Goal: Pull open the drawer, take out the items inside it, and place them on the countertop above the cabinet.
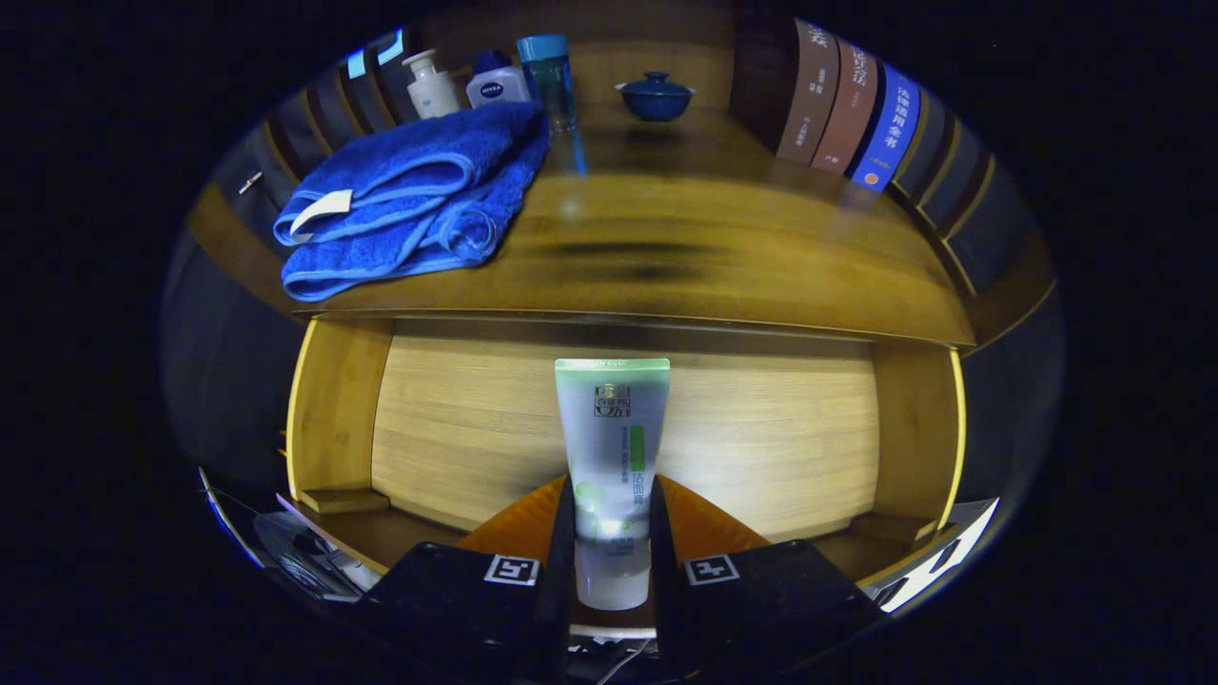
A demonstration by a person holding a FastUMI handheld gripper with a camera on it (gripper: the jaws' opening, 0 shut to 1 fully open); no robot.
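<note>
1. Gripper view: your tongs [613, 542] are clenched on the tube [612, 447], a translucent squeeze tube with green print. Both fingers press its lower body, one on each side.
2. The tube stands upright between the fingers. Its flat crimped end points up, and its cap end sits low between them.
3. The drawer [333, 419] is pulled open below and behind the tube. You can see its pale wood bottom and both side walls. No other item shows on the visible part of the drawer floor.
4. The tube's top edge sits just under the front lip of the counter [723, 257]. I can't tell whether the tube is lifted clear of the drawer floor or touching it.
5. On the counter, beyond the fingers to the left, a folded blue towel [409, 200] lies near the front edge, white tag facing out.
6. Behind the towel, along the back of the counter, stand a white pump bottle [430, 86], a white bottle with a blue cap [496, 84] and a clear blue bottle [549, 81]. They stand close together, and the clear blue one touches the towel's far corner.
7. A blue lidded bowl [655, 97] sits further right at the back, apart from the bottles.
8. A row of books [856, 109] stands upright on the right side of the counter.
9. The middle of the counter, straight ahead of the tube, is bare wood.
</note>
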